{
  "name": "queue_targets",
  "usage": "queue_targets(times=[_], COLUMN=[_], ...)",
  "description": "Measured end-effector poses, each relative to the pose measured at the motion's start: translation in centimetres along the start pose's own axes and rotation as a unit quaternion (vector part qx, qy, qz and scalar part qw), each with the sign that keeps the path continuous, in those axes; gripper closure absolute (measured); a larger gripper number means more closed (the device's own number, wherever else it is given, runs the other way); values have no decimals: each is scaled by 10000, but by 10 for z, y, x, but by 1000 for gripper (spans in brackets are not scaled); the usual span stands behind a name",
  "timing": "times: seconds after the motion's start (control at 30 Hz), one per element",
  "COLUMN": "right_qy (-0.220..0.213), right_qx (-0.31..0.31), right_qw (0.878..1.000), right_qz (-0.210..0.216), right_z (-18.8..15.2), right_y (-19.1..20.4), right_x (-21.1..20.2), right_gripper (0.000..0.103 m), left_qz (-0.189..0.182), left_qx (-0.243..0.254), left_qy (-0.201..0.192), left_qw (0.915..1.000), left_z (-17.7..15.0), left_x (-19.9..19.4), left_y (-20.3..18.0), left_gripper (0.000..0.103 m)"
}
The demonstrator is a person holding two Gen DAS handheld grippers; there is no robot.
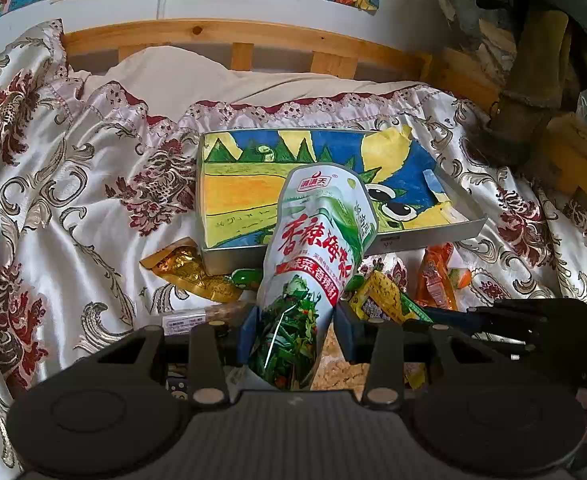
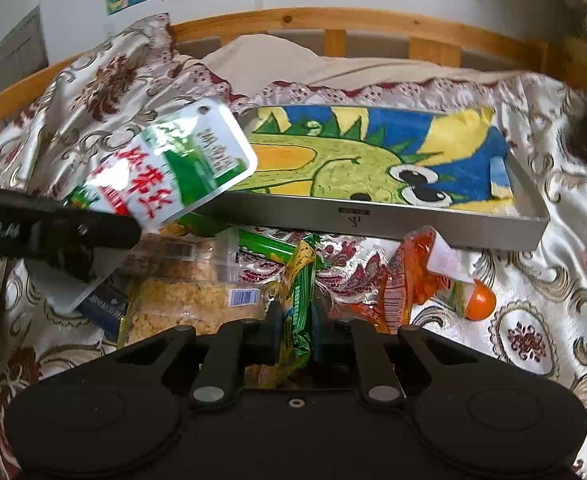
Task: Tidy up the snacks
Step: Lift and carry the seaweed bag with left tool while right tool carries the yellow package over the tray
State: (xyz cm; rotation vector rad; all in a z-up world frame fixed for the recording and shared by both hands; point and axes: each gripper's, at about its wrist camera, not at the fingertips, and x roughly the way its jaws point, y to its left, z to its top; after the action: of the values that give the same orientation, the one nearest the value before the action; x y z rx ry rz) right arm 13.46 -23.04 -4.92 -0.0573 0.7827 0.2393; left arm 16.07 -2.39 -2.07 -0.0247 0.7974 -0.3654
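My left gripper (image 1: pixel 295 332) is shut on a white and green seaweed snack packet (image 1: pixel 317 240), held upright above the snack pile, its top over the near edge of the metal tray (image 1: pixel 433 236). The packet (image 2: pixel 173 168) and left gripper also show in the right wrist view. My right gripper (image 2: pixel 293 328) is shut on a green and yellow wrapped snack (image 2: pixel 299 304) low over the pile. The tray (image 2: pixel 413 224) has a cartoon dinosaur drawing on its bottom and holds no snacks.
Loose snacks lie on the floral bedspread in front of the tray: a gold pouch (image 1: pixel 189 270), an orange packet (image 2: pixel 409 280), a cracker pack (image 2: pixel 189 304), a green bar (image 2: pixel 265 244). A wooden bed rail (image 1: pixel 233 36) runs behind.
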Motion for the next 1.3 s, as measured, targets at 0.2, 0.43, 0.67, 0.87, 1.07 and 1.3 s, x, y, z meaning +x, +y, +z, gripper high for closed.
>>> queue_targets(times=[0.2,0.43,0.67,0.87,1.07,1.3], right_qy=[-210,-526,-843,-1078,-1335,-1664], right_qx=[-223,-150,-132,-29,-10,185], right_qw=[9995,9984,9963,9940,9906,9851], right_qz=[-89,-127,-135,-180,-290,-394], right_z=[1,7,16,26,45,78], right_y=[7,5,3,-3,-11,-28], right_x=[-11,-25,-37,-39,-35,-19], right_gripper=[89,89,89,89,88,88], left_qz=[17,62,85,40,132,232], left_qx=[-60,-129,-176,-334,-387,-436], left_qy=[-61,-137,-208,-366,-611,-944], left_qw=[10000,9998,9996,9988,9973,9943], left_z=[1,2,7,18,38,70], left_x=[-2,-3,-4,-2,14,42], left_y=[2,4,5,9,1,-5], left_gripper=[59,59,59,59,59,59])
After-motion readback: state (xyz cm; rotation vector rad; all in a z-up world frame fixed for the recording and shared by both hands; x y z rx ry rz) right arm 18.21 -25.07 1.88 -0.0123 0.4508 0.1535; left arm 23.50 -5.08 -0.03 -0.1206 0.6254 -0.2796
